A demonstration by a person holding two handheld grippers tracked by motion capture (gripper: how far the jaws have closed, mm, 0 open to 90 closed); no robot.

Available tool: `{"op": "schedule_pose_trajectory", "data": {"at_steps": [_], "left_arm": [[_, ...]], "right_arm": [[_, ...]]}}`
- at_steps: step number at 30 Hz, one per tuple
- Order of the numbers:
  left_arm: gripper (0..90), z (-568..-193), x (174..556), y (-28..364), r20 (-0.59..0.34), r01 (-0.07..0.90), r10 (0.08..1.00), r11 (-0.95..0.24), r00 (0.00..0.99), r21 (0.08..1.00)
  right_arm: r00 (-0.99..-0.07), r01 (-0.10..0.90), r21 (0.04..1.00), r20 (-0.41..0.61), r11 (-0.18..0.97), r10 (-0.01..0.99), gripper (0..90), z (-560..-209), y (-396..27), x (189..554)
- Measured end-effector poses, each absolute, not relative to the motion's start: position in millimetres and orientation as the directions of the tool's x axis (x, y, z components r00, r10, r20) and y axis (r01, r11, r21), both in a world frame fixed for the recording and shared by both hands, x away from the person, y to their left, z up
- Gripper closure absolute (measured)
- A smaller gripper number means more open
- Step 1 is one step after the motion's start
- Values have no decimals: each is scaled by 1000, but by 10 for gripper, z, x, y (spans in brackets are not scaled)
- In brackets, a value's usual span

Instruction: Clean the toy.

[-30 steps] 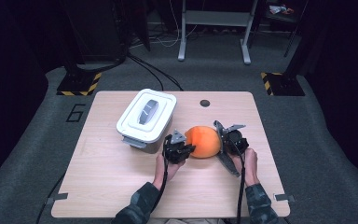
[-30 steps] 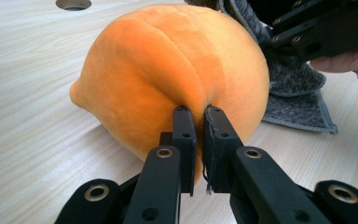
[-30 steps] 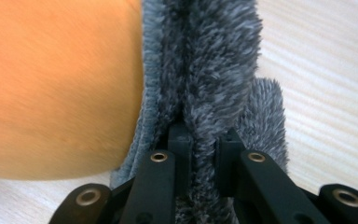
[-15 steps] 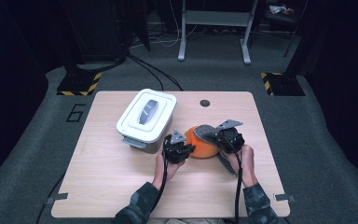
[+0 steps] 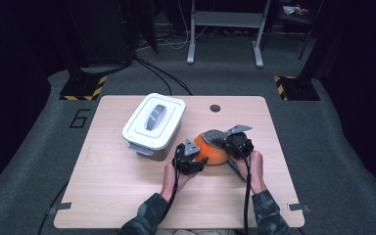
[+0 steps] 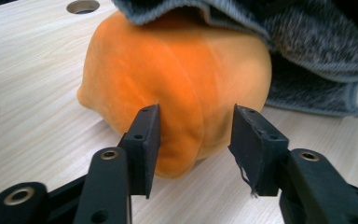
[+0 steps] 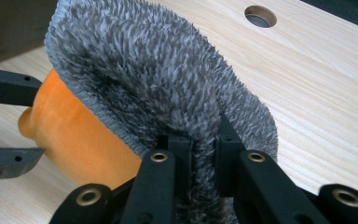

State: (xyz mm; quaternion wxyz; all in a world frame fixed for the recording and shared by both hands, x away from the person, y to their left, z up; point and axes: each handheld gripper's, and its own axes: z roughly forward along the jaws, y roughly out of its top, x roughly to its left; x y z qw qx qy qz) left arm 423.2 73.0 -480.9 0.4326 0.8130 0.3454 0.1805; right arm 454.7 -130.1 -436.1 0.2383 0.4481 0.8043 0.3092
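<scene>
On the left of the desk (image 5: 103, 196) in the high view stood a white lidded box (image 5: 152, 125), its long side running toward the back edge, with a dark handle on the lid. Just right of it and nearer the person, the left tool (image 5: 196, 155) sat low on the desk in the person's left hand (image 5: 176, 177), pointed at an orange plush (image 5: 211, 153). In the left gripper view, that tool's (image 6: 196, 140) jaws stood partly apart on either side of the near end of the plush (image 6: 177, 79); they had just been opening, and the pads looked clear of the fabric, though the left one was so close that contact could not be ruled out. The plush lay on the desk near its middle, a little toward the right, between the two tools.

A grey cloth (image 5: 216, 136) was draped over the top of the plush. In the right gripper view the right tool (image 7: 201, 149) was clamped tight on a fold of the cloth (image 7: 158, 74), the shaggy pile bulging up around the jaws, with the plush (image 7: 74, 135) showing beneath its edge. In the high view the right tool (image 5: 231, 143) was just right of the plush, held in the right hand (image 5: 252, 169). A round hole (image 5: 215, 108) lay in the desk behind them.
</scene>
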Motion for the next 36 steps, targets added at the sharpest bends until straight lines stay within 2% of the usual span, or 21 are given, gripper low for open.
{"op": "schedule_pose_trajectory", "data": {"at_steps": [5,8,10,14,17,30,34,36], "left_arm": [[479,-4868,4252,747,-17,420,736,-367,676,830],[503,-4879,4263,723,-1,409,738,-373,675,833],[554,-4891,4271,710,6,405,738,-376,675,833],[708,-4900,4277,683,15,398,735,-384,678,833],[765,-4878,4281,679,4,398,729,-378,685,836],[800,-4639,4227,727,-142,427,683,-269,716,863],[800,-4630,4219,703,-150,432,673,-274,724,859],[799,-4651,4232,701,-147,436,678,-276,720,857]], "right_arm": [[-489,567,713,-111,412,865,814,-4363,-1309,4551],[-487,567,715,-110,409,866,814,-4365,-1308,4551],[-489,566,717,-107,408,866,814,-4367,-1311,4551],[-482,569,722,-94,394,871,814,-4363,-1317,4540],[-476,561,734,-92,383,874,813,-4328,-1367,4509],[-524,469,780,-132,414,841,811,-4053,-1301,4295],[-531,496,747,-141,442,835,810,-4118,-1186,4351],[-523,498,727,-183,473,832,811,-4178,-1121,4373]]}}
